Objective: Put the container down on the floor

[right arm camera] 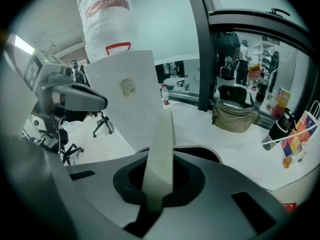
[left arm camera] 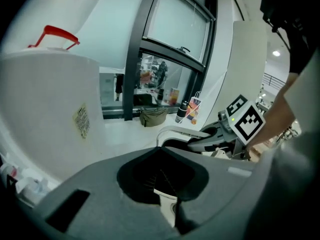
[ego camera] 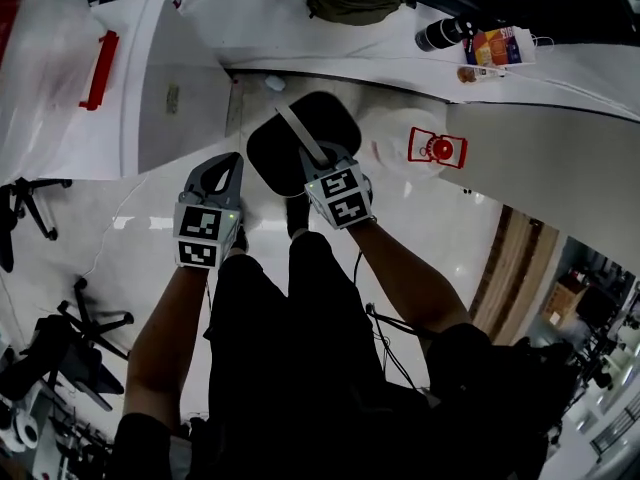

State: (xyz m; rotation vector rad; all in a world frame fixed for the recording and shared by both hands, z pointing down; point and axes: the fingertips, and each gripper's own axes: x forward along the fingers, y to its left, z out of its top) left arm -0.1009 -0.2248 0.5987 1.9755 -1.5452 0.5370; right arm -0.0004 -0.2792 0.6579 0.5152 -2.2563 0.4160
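Both jaw pairs are closed: the right gripper pinches the pale strap of the container, and the left gripper holds nothing visible. The container's underside is hidden, so its contact with the floor is unclear.

Olive bag, black flask
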